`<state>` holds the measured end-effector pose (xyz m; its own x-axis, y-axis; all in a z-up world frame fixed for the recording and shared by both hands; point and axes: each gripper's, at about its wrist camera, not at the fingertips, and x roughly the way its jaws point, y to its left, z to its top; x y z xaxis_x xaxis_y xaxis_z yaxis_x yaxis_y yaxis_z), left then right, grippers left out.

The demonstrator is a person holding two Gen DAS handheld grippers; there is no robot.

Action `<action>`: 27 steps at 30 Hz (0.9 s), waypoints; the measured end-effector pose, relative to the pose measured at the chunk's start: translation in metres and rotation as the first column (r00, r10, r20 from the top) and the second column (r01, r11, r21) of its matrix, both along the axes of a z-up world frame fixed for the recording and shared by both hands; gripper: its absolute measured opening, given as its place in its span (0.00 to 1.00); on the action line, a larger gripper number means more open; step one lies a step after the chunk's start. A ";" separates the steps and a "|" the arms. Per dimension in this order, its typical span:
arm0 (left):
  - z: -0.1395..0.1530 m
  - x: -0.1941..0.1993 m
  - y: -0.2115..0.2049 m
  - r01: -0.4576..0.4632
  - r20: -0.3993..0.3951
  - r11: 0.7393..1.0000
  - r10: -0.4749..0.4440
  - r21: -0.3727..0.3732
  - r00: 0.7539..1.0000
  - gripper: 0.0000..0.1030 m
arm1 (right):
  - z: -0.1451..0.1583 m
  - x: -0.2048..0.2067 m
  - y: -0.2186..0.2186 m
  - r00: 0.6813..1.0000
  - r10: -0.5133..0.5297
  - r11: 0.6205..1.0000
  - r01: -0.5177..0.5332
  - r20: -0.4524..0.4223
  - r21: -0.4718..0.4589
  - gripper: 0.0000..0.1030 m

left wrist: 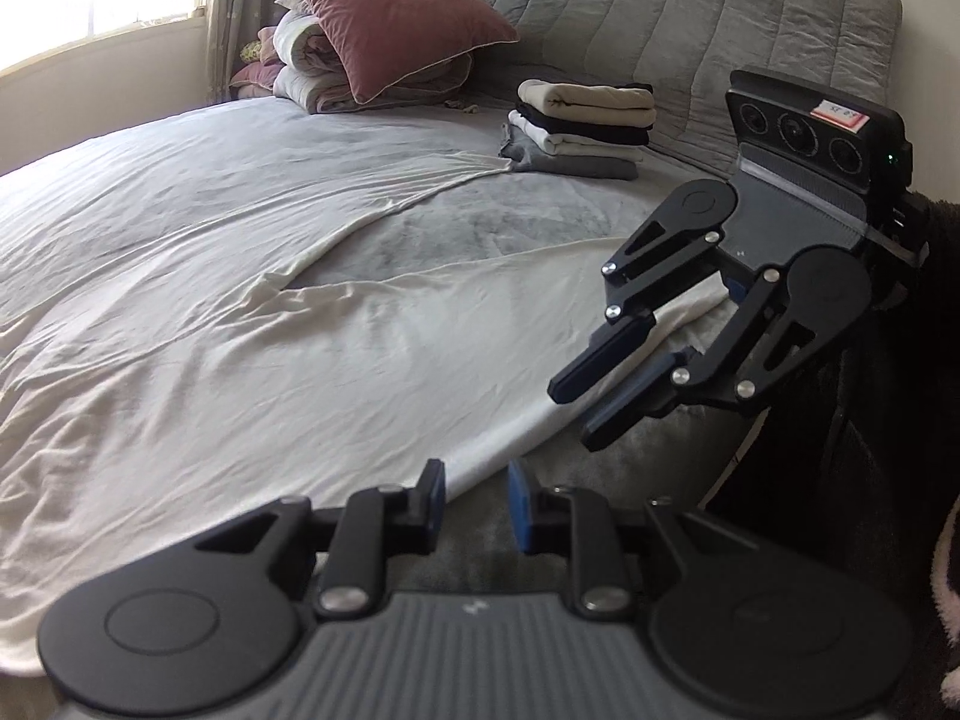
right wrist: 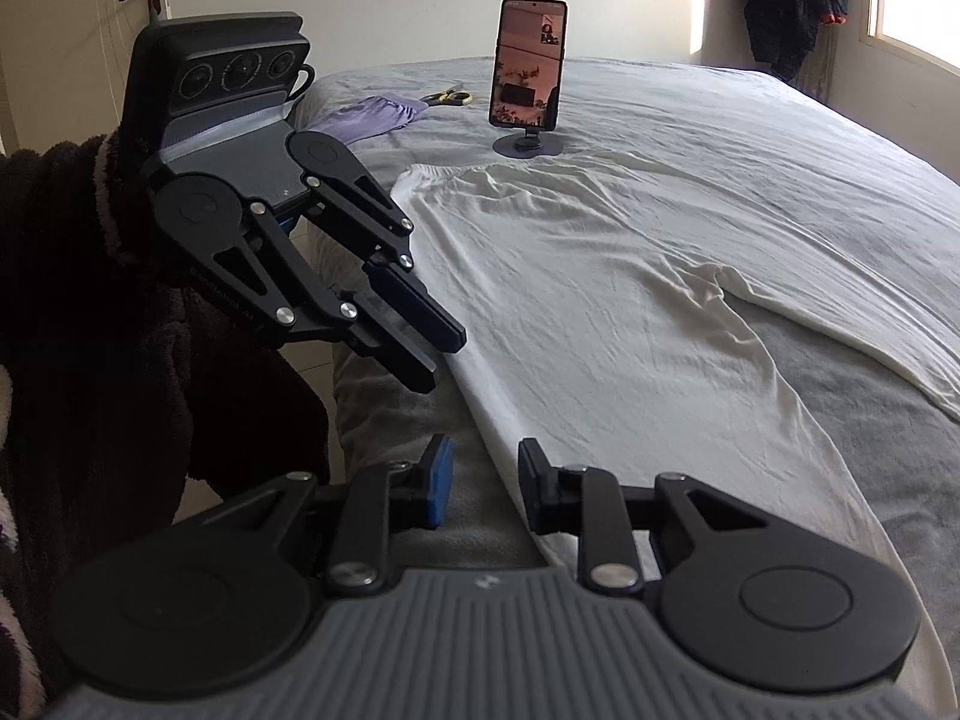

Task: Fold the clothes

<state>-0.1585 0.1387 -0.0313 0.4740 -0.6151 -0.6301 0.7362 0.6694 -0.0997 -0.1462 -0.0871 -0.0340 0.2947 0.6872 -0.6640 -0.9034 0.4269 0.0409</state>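
Observation:
A cream-white garment [left wrist: 300, 360] [right wrist: 600, 300] lies spread flat on the grey bed, its two legs parting toward the far side. My left gripper [left wrist: 477, 498] [right wrist: 444, 360] hovers at the garment's near edge with its jaws a little apart; the cloth edge runs under the gap and the pads do not press on it. My right gripper [right wrist: 486, 489] [left wrist: 576, 414] stands further along the same edge, jaws also narrowly apart, with the hem lying between the fingertips, untouched as far as I can see. The two grippers point toward each other.
A stack of folded clothes [left wrist: 582, 126] sits by the quilted headboard, with a pink pillow [left wrist: 390, 18] on bundled bedding beside it. A phone on a stand [right wrist: 531, 60], scissors [right wrist: 447, 97] and a purple cloth [right wrist: 366, 117] lie at the foot. A dark fuzzy sleeve [right wrist: 90, 300] is close.

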 end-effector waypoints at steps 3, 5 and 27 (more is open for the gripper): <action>-0.002 0.000 0.000 0.009 -0.006 1.000 -0.009 0.004 1.000 0.22 | -0.003 0.002 0.005 1.000 0.011 1.000 -0.011 0.007 -0.022 0.17; -0.002 0.002 0.000 0.012 -0.006 1.000 -0.012 0.007 1.000 0.22 | -0.006 0.004 0.007 1.000 0.005 0.999 -0.004 0.019 -0.041 0.12; -0.007 0.005 -0.007 -0.049 0.099 0.997 0.044 0.052 0.994 0.01 | 0.001 0.034 -0.012 0.972 -0.124 0.984 0.147 -0.201 0.104 0.03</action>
<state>-0.1536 0.1317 -0.0382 0.5625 -0.5571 -0.6110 0.7085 0.7056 0.0089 -0.1125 -0.0987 -0.0330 0.2648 0.7263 -0.6343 -0.8077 0.5264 0.2655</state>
